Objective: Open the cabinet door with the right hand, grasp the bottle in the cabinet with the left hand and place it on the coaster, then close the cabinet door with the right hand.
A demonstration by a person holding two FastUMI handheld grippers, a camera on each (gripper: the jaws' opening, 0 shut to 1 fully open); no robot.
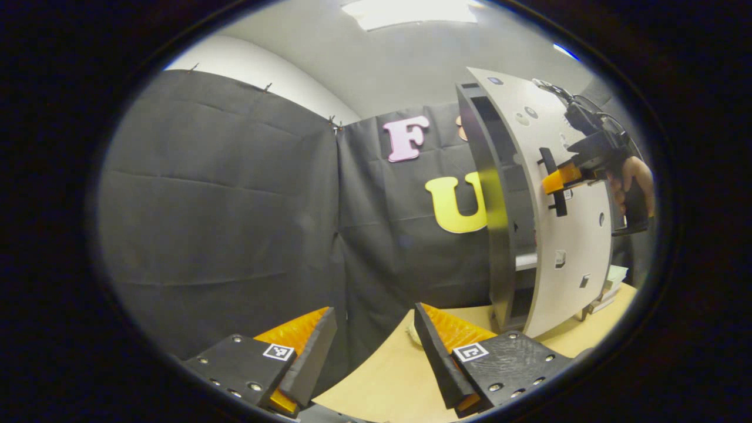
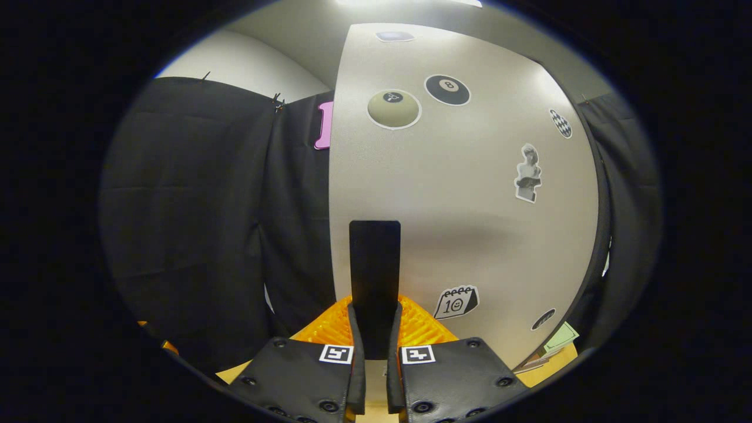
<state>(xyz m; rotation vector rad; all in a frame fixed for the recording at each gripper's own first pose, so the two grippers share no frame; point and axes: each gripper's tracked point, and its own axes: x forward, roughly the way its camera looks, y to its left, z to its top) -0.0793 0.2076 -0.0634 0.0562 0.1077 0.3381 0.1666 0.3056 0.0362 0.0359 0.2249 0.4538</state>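
The cabinet [image 1: 499, 235] stands on the table at the right of the left gripper view, dark inside, with a pale shelf [image 1: 526, 259]. Its white, sticker-covered door [image 1: 578, 247] is swung partly open. A hand holds my right gripper [image 1: 552, 182] against the door's black vertical handle [image 1: 549, 176]. In the right gripper view the door [image 2: 470, 205] is close in front, and my right gripper [image 2: 375, 343] is shut on the handle [image 2: 375, 270], which stands between both fingers. My left gripper [image 1: 376, 346] hovers open and holds nothing, low over the table's left end.
The wooden table [image 1: 399, 382] runs from under the left gripper to the cabinet. A small pale object [image 1: 413, 336] lies on it behind the left gripper's right finger. Stacked papers [image 1: 611, 282] lie beside the cabinet, also at the door's lower right [image 2: 558, 338]. Black cloth walls close the back and left.
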